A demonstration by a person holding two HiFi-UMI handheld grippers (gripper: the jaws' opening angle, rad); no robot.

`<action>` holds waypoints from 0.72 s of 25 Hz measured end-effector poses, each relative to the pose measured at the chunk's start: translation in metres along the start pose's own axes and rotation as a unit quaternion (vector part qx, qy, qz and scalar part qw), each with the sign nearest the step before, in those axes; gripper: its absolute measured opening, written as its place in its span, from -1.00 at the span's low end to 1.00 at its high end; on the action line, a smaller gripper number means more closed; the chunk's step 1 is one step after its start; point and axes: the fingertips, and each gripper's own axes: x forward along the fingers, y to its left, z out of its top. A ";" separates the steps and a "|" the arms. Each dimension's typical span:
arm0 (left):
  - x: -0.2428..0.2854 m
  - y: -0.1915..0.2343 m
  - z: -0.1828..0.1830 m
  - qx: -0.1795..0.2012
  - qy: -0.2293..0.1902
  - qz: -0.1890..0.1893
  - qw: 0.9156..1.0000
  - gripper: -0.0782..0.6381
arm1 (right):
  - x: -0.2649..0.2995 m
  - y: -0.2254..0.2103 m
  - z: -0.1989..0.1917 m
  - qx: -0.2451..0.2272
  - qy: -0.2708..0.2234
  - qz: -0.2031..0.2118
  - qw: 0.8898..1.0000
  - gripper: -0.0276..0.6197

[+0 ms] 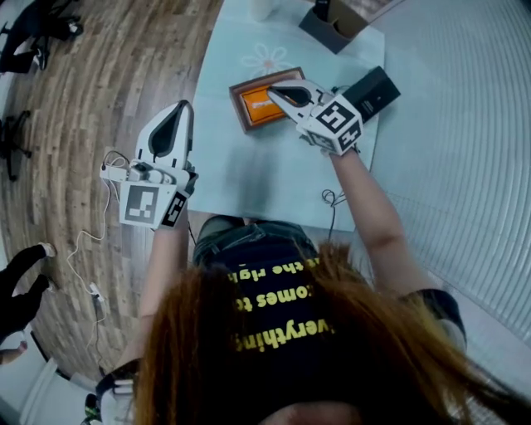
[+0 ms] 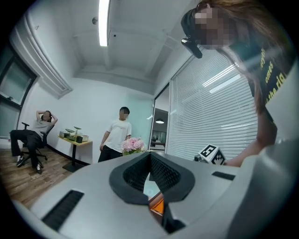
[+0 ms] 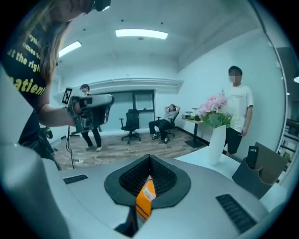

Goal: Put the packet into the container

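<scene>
An orange packet (image 3: 145, 198) hangs edge-on between the pads of my right gripper (image 3: 149, 158), which is shut on it. In the head view that gripper (image 1: 280, 90) hovers over a shallow brown-rimmed container (image 1: 238, 96) on the pale blue table (image 1: 249, 178). The inside of the container shows orange, and I cannot tell the held packet apart from it there. My left gripper (image 1: 181, 108) is held off the table's left edge, over the wooden floor. Its jaws meet at the tips (image 2: 150, 156) with nothing between them. An orange patch (image 2: 158, 205) shows through the gap between its jaws.
A black box (image 1: 373, 91) lies just right of the container and a dark open box (image 1: 332, 25) stands at the far edge. A white vase (image 3: 215, 142) with pink flowers stands on the table. A person (image 3: 238, 107) stands beyond it. A cable (image 1: 91, 249) trails on the floor.
</scene>
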 end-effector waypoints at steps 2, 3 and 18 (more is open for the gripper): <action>0.001 -0.003 0.001 0.000 -0.002 -0.008 1.000 -0.78 | -0.006 0.007 0.011 0.019 -0.032 -0.013 0.999 -0.84; 0.001 -0.005 0.002 0.002 -0.003 -0.012 1.000 -0.78 | -0.009 0.010 0.016 0.026 -0.047 -0.021 0.998 -0.84; 0.007 -0.041 -0.001 0.036 0.004 -0.063 0.997 -0.78 | -0.067 0.051 0.088 0.050 -0.188 -0.072 0.978 -0.84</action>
